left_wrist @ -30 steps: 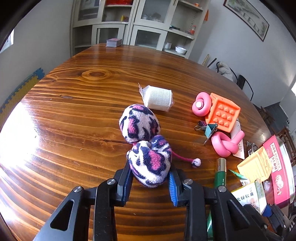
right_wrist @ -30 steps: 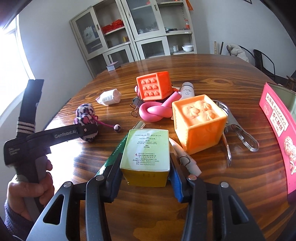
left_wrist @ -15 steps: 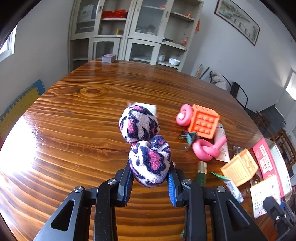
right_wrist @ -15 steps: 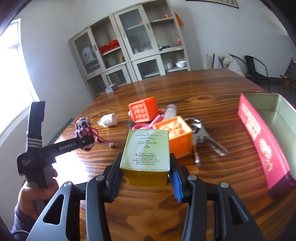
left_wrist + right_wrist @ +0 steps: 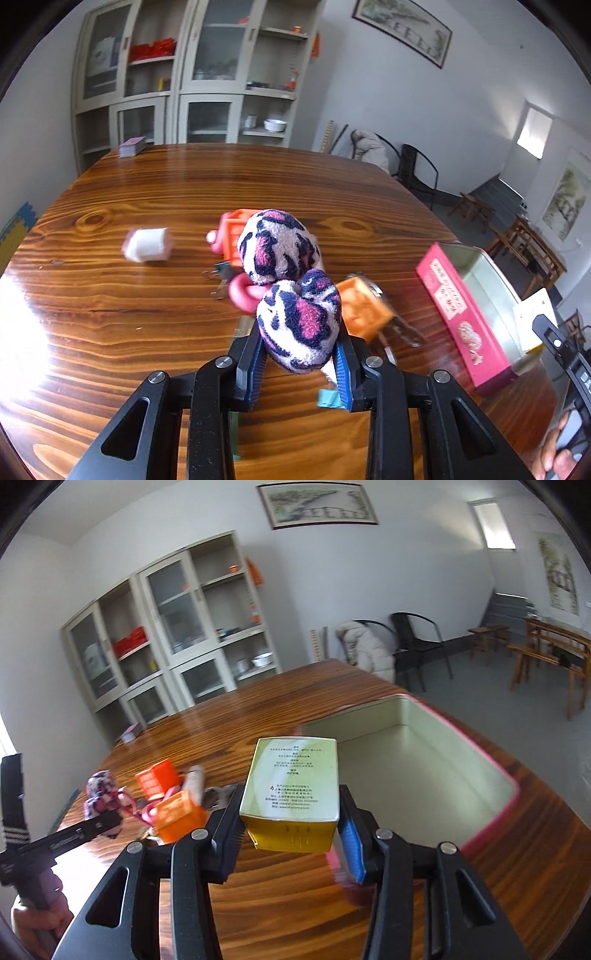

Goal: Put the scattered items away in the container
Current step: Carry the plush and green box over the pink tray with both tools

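Both loads have been lifted off the worktop toward the pink container (image 5: 491, 764) on the right; left tool (image 5: 299, 363) is clamped on the soft plush toy (image 5: 299, 317), right tool (image 5: 291, 830) on the light, stiff yellow box (image 5: 291, 779), held by its sides

Stood against white walls: grey glass-door cabinets (image 5: 177, 635), framed painting (image 5: 317, 504), black chairs (image 5: 417, 642); grey floor, bright window glare.

Open pink-walled rectangular tin (image 5: 491, 834), pale-green inside, is bare; access from above unobstructed. Orange cube clutter (image 5: 364, 308) crowds the brown wooden table (image 5: 110, 295) mid-span; left side is mostly bare wood.
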The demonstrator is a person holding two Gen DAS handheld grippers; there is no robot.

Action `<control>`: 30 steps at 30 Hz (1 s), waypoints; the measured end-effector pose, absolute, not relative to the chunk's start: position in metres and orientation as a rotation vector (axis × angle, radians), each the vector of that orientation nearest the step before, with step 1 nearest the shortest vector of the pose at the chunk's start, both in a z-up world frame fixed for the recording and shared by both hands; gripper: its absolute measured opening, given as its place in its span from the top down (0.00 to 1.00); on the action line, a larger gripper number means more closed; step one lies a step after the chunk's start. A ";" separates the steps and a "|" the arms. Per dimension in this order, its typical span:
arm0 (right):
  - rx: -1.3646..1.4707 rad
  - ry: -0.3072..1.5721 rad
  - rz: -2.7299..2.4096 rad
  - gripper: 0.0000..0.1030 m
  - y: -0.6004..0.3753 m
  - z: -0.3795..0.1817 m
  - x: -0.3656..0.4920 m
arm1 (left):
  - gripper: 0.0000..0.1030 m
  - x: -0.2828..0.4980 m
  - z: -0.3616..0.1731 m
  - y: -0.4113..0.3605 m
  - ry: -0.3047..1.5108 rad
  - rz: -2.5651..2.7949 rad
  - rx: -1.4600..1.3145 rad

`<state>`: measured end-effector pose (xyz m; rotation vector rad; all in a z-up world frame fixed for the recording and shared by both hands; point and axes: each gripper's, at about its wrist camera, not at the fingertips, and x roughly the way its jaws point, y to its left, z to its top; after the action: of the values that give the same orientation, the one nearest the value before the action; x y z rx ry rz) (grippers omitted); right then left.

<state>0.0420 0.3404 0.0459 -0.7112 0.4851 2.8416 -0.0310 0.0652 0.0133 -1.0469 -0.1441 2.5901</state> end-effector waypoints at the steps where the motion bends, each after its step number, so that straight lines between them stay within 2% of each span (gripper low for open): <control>1: -0.706 0.485 2.818 0.51 0.349 0.045 0.042 | 0.67 -0.029 0.016 0.072 -0.135 2.583 -1.041; 5: -0.708 0.437 2.745 0.51 0.375 0.043 0.038 | 0.67 -0.025 0.023 0.104 -0.103 2.551 -1.024; 16: -0.759 0.453 2.764 0.49 0.412 0.025 0.036 | 0.67 -0.020 0.036 0.205 0.012 2.452 -0.984; 20: -0.752 0.483 2.778 0.33 0.417 0.021 0.041 | 0.67 -0.021 0.042 0.241 0.054 2.414 -0.960; 30: -0.710 0.549 2.805 0.32 0.425 0.018 0.055 | 0.67 -0.031 0.052 0.300 0.085 2.340 -0.909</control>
<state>0.0552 0.4247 0.0184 -0.7101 0.5487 2.8048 -0.0315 0.3001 0.0521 -0.9094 0.0847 2.3400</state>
